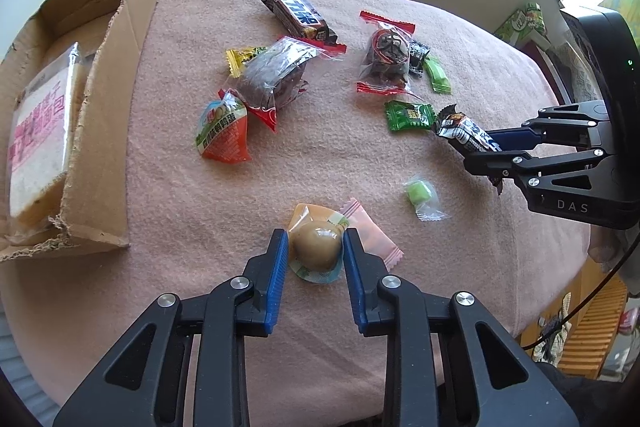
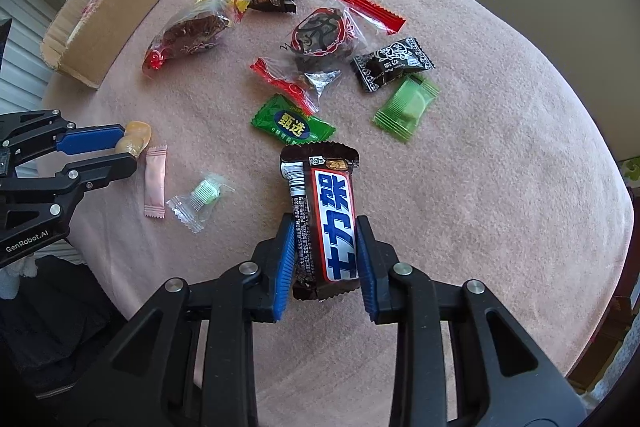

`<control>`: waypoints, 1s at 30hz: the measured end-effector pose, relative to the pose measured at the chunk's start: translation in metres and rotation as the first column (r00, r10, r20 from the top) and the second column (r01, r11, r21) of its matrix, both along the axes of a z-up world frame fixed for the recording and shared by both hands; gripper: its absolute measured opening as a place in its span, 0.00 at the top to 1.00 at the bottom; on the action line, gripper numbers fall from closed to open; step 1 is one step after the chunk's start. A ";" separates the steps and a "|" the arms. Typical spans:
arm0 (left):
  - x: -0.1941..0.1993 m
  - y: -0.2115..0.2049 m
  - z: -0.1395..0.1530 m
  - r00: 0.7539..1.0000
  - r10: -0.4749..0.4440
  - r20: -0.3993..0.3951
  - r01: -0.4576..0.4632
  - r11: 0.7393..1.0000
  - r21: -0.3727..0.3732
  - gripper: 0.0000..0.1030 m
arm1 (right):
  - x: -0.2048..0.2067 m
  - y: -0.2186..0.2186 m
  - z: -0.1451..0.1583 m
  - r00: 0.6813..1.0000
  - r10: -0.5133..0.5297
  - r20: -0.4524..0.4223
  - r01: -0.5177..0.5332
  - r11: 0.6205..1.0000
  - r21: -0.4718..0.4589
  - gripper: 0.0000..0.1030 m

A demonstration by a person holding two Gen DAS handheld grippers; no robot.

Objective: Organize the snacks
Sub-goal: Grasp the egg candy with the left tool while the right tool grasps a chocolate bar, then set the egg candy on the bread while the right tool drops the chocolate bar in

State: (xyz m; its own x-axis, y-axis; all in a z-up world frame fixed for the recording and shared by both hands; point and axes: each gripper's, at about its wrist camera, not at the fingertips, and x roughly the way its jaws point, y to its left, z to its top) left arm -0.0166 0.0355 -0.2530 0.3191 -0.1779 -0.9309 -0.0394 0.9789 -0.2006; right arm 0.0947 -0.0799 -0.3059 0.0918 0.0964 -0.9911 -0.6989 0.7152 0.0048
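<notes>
My left gripper (image 1: pixel 315 247) is shut on a vacuum-packed brown egg (image 1: pixel 316 245), just above the pink cloth; it also shows in the right wrist view (image 2: pixel 134 143). My right gripper (image 2: pixel 325 247) is shut on a brown chocolate bar (image 2: pixel 324 215), held above the cloth; the bar also shows in the left wrist view (image 1: pixel 466 131). A cardboard box (image 1: pixel 104 115) at the left holds a packet of sliced bread (image 1: pixel 38 131). Loose snacks lie on the cloth: a second chocolate bar (image 1: pixel 300 15), an orange egg packet (image 1: pixel 222 131), a green candy (image 2: pixel 292 121).
A pink sachet (image 2: pixel 155 179) and a small clear-wrapped green sweet (image 2: pixel 202 193) lie between the grippers. Two clear red-ended packs (image 2: pixel 320 35) (image 2: pixel 188 31), a black candy (image 2: pixel 390 63) and a green sachet (image 2: pixel 406 105) lie further back. The round cloth-covered table (image 2: pixel 500 167) drops off at the right.
</notes>
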 end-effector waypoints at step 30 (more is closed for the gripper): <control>-0.004 0.014 0.023 0.997 0.052 0.054 -0.050 0.998 -0.038 0.77 | 0.004 0.002 0.030 1.000 -0.008 0.013 0.008 0.999 0.045 0.71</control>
State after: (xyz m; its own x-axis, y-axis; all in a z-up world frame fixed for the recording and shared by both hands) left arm -0.0208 0.0493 -0.2295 0.3795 -0.1939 -0.9047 -0.0774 0.9677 -0.2399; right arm 0.0984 -0.0777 -0.2758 0.1056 0.1398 -0.9845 -0.6933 0.7201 0.0279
